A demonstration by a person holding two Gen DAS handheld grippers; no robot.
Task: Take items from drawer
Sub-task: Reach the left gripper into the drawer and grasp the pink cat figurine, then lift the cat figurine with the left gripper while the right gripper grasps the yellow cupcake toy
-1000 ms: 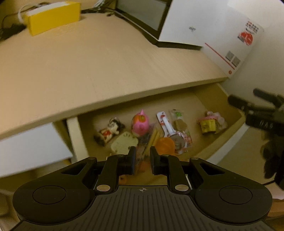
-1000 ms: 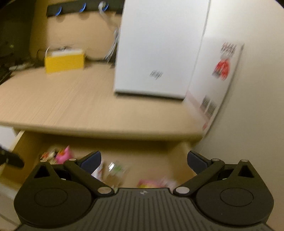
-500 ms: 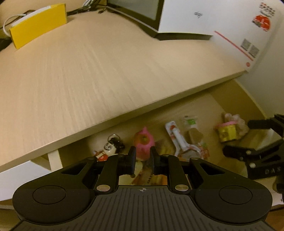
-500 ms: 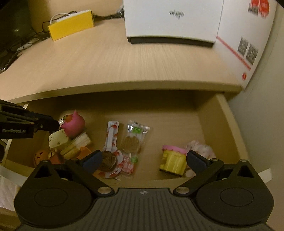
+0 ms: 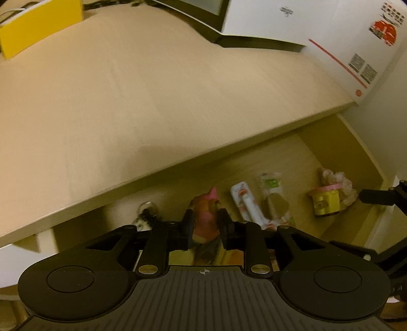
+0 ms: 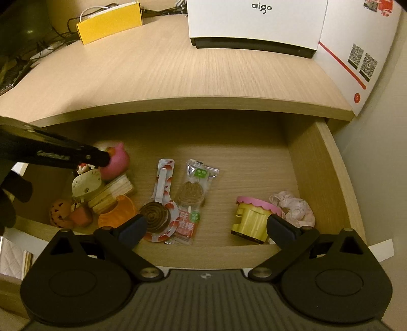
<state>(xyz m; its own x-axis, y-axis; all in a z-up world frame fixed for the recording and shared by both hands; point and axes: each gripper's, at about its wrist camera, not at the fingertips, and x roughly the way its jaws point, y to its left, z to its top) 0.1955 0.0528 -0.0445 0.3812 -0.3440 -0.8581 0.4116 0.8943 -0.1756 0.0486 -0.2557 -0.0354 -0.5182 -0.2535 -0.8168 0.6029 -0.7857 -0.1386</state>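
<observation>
Left wrist view: pink toy (image 5: pixel 206 216) between left gripper (image 5: pixel 205 222) jaws, seemingly pinched; right gripper (image 6: pixel 206 228) jaws spread.

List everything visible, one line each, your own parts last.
drawer: 1, light wood, open below desk
desk: 1, light wood
pink toy: 1, pink, drawer left, between left fingers
lollipop packets: 2, red-white and clear, drawer middle
yellow toy: 1, yellow, pink top, drawer right
pumpkin: 1, orange, drawer front left
yellow box: 1, desk back
white box: 1, desk back
left gripper: black, around pink toy
right gripper: black, open
</observation>
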